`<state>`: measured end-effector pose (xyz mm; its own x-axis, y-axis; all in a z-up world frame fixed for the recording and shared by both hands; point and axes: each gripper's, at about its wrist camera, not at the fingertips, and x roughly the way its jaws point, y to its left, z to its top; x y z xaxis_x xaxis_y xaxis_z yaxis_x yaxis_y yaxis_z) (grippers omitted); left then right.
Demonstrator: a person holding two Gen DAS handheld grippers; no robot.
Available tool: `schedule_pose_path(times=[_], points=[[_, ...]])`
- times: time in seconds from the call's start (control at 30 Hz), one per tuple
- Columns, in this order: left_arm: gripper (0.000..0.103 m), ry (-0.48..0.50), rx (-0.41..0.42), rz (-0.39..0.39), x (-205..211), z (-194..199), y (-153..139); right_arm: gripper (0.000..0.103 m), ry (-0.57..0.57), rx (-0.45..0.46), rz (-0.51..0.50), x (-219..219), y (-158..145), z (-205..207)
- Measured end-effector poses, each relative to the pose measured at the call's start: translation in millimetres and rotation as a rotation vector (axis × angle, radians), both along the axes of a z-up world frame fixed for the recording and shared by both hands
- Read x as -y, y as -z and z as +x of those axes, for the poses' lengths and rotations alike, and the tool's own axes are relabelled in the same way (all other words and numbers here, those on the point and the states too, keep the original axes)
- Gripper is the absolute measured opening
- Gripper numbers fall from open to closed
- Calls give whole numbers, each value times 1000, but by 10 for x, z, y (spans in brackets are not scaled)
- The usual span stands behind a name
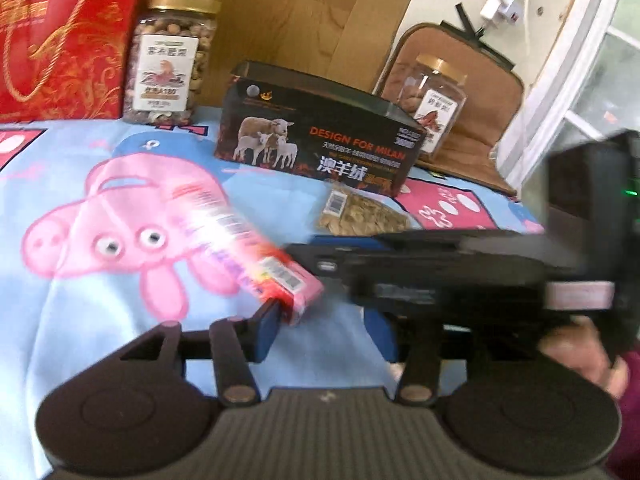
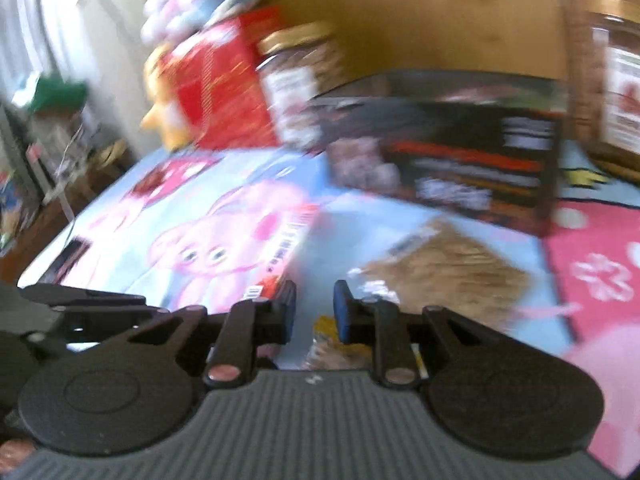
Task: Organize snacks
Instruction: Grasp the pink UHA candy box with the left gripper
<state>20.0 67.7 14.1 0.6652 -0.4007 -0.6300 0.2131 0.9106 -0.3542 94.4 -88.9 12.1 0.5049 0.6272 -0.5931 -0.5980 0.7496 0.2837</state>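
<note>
A long pink snack box (image 1: 236,248) lies on the blue cartoon cloth, its near end just ahead of my left gripper (image 1: 320,324), which is open; the right finger is hidden behind the other gripper's black body (image 1: 460,272) crossing in front. A clear bag of seeds (image 1: 360,216) lies before a black open box (image 1: 320,136). In the right wrist view, my right gripper (image 2: 315,312) is open a little and empty above the cloth, with the pink box (image 2: 284,256) at its left finger and the seed bag (image 2: 448,268) ahead right. The view is blurred.
A red gift box (image 1: 60,40) and a nut jar (image 1: 168,60) stand at the back left. A second jar (image 1: 436,100) stands on a brown cushion behind the black box. A yellow packet (image 2: 332,340) lies under the right gripper. The cloth's left edge (image 2: 60,240) drops to clutter.
</note>
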Motion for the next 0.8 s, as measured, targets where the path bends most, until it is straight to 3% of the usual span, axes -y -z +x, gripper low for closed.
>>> schedule_pose_path(times=[0.13, 0.27, 0.33, 0.4, 0.43, 0.5, 0.57, 0.67, 0.73, 0.8], points=[[49, -14, 13, -25, -224, -293, -41, 25, -115, 29, -26, -279, -13, -135], [51, -124, 24, -87, -631, -470, -111, 27, -101, 116, -12, -221, -124, -342], [57, -202, 25, -123, -851, -479, -126, 35, -114, 137, 19, -167, -176, -440], [57, -266, 8, -146, -1018, -429, -118, 46, -156, 143, 47, -161, -199, -515], [57, -282, -4, -160, -1073, -397, -112, 52, -173, 156, 40, -202, -195, -554], [59, -291, -20, -186, -1123, -342, -97, 55, -182, 196, -10, -326, -151, -601], [68, -296, -28, -170, -1081, -278, -79, 55, -173, 192, -55, -412, -67, -583], [70, -297, -44, -127, -985, -171, -45, 54, -164, 140, -44, -456, 39, -503], [70, -318, -45, -89, -966, -143, -27, 31, -147, 133, -59, -454, 76, -497], [75, -341, -22, -18, -944, -122, -52, 28, -162, 133, -58, -414, 56, -530]])
